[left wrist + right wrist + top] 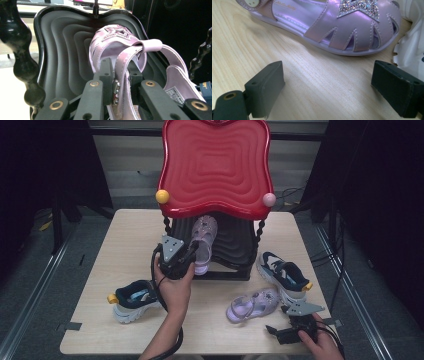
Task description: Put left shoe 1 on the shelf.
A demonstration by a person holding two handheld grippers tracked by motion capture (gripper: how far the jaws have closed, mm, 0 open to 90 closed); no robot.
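Note:
A lilac sandal (205,240) with a glittery star rests toe-up on the black lower shelf (235,245) of a red-topped rack (215,165). My left gripper (191,253) is shut on it. In the left gripper view the two pads pinch the sandal's (113,37) heel strap (123,67) between them, with the ribbed black shelf (62,50) behind. The matching sandal (252,304) lies on the table at the front right. My right gripper (275,330) stands open just short of that sandal (342,27), with only bare wood between its pads (265,87).
A navy and white sneaker (282,275) lies right of the rack, beside the loose sandal; its white sole (409,50) edges the right gripper view. Its pair (132,301) lies at the front left by my left forearm. Black twisted posts (22,62) flank the shelf.

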